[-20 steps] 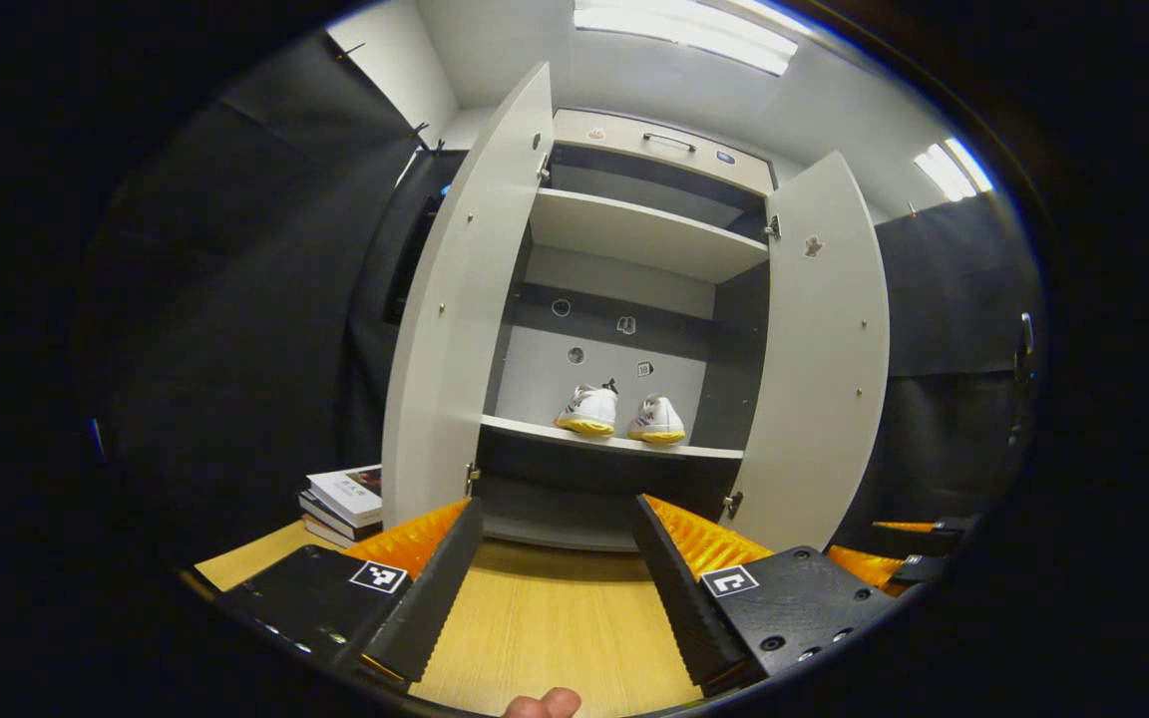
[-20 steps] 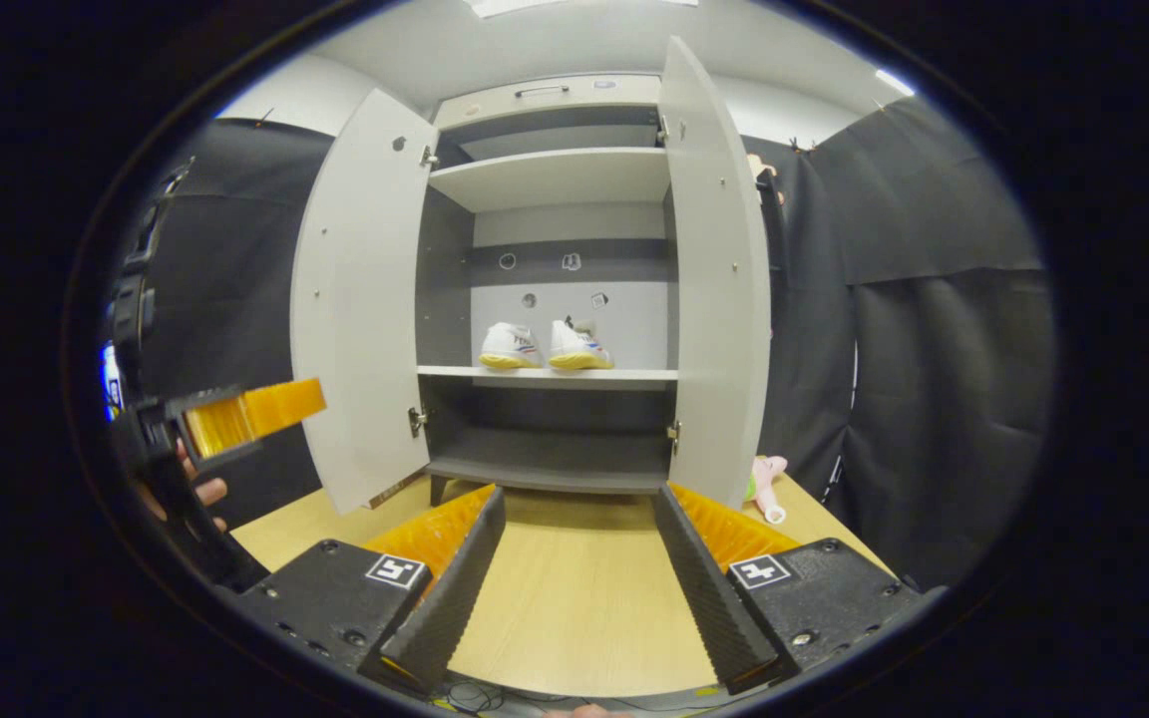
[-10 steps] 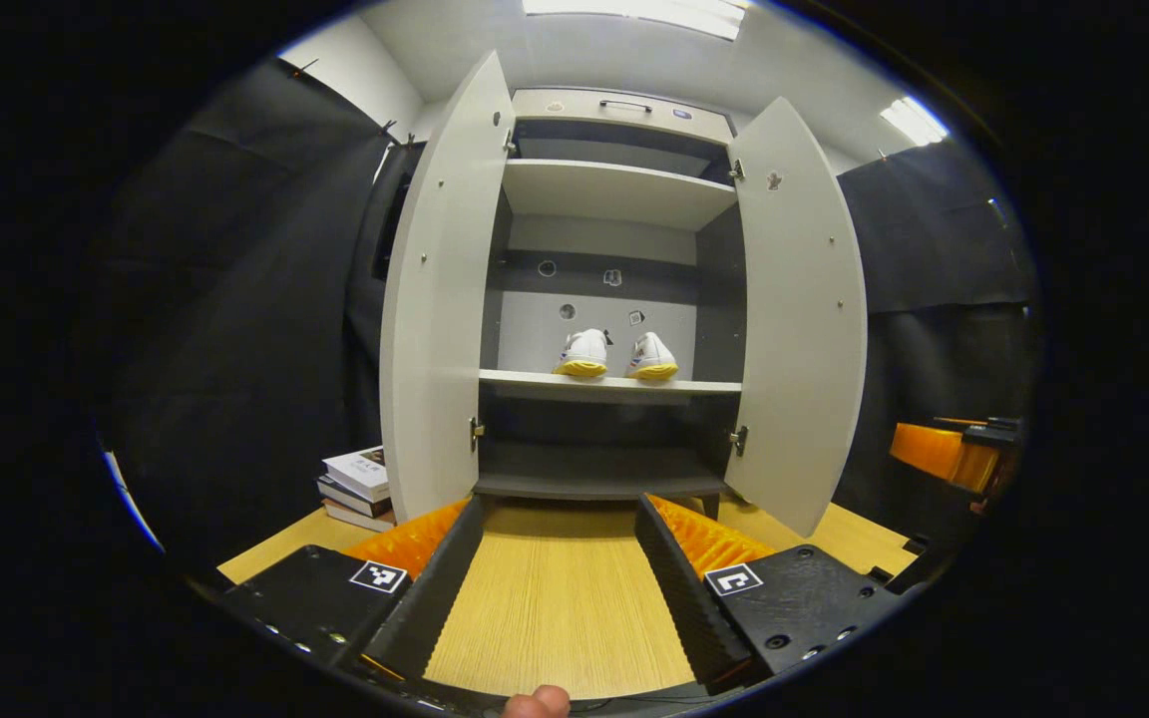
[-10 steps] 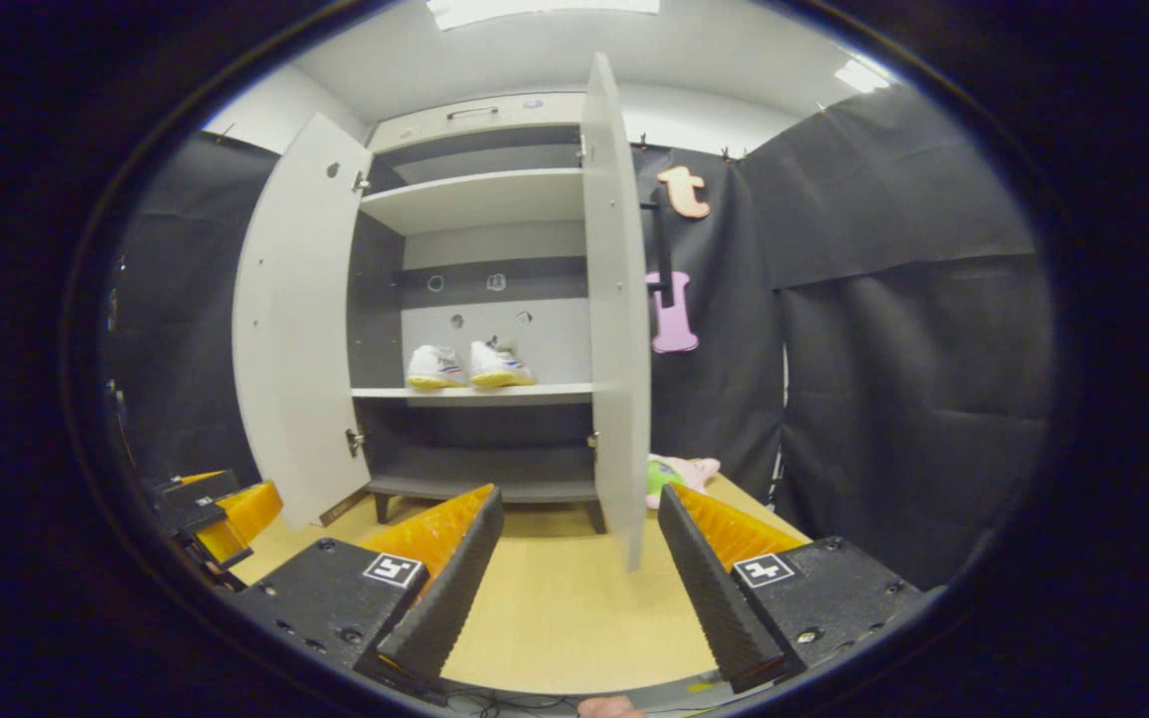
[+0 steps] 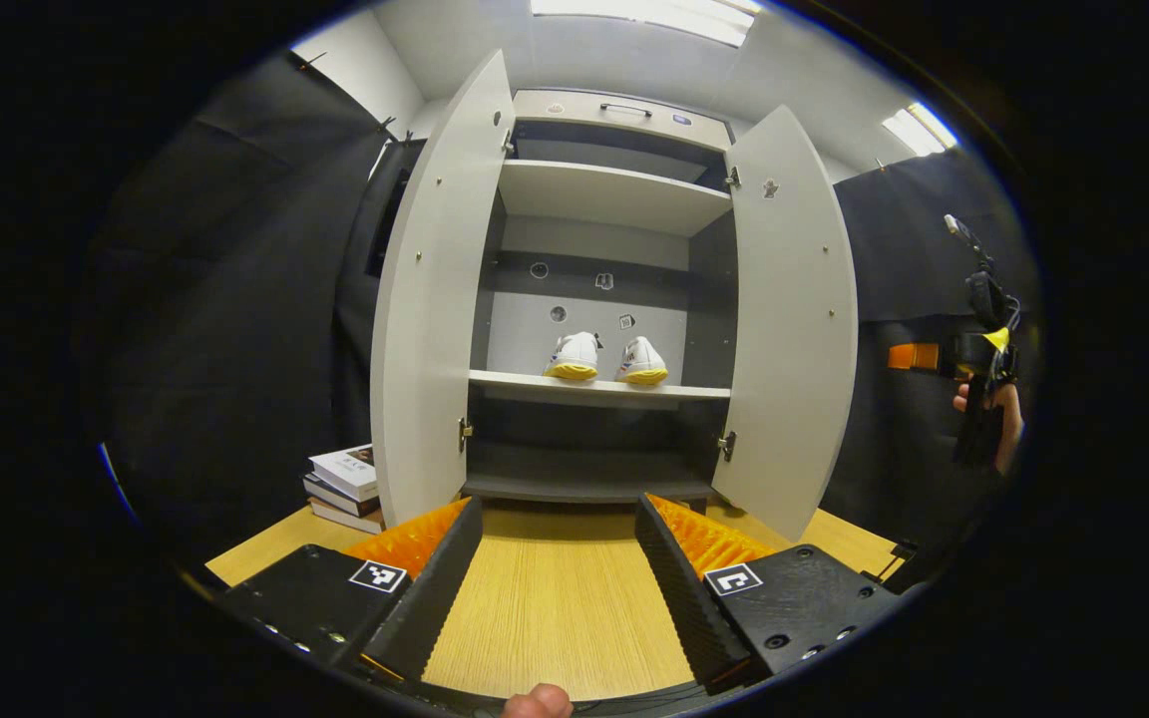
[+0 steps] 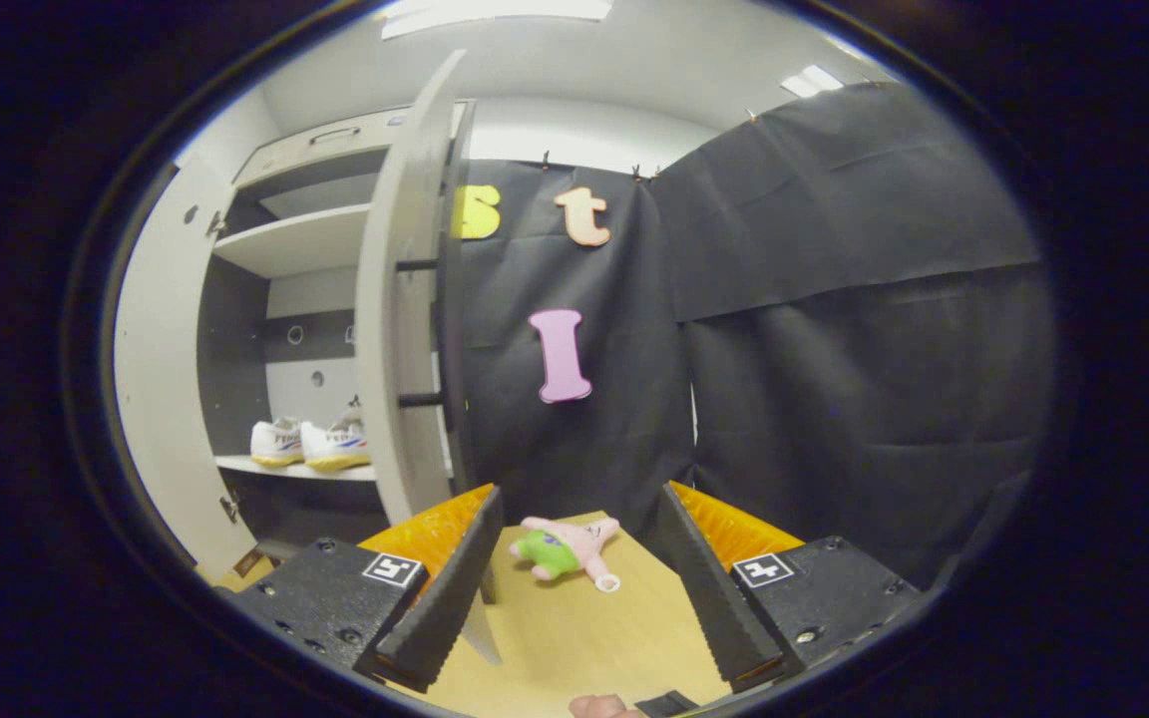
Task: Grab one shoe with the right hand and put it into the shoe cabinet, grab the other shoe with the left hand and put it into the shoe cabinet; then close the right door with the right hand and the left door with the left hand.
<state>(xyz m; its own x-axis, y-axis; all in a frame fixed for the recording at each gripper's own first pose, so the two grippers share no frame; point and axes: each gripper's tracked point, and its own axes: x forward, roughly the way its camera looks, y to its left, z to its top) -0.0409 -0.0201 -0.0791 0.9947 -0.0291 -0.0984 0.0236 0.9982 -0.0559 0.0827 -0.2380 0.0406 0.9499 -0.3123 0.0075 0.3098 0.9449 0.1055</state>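
Two white shoes with yellow soles (image 5: 606, 360) sit side by side on the middle shelf of the grey shoe cabinet (image 5: 599, 194); the right gripper view shows the shoes (image 6: 310, 444) too. Both doors stand open: the left door (image 5: 430, 299) and the right door (image 5: 789, 319). My left gripper (image 5: 560, 588) is open over the wooden table, facing the cabinet from a short way off. My right gripper (image 6: 574, 578) is open, out beyond the right door's outer face (image 6: 405, 329), whose black handle (image 6: 440, 334) shows. In the left gripper view, the right gripper (image 5: 973, 354) is held up in a hand at far right.
A stack of books (image 5: 345, 484) lies on the wooden table (image 5: 555, 598) left of the cabinet. A small pink and green plush toy (image 6: 565, 548) lies on the table behind the right door. Black cloth walls surround the booth.
My right gripper has swung out to the right, from facing the cabinet's inside to the outer side of the right door. The left gripper has drawn back slightly from the cabinet.
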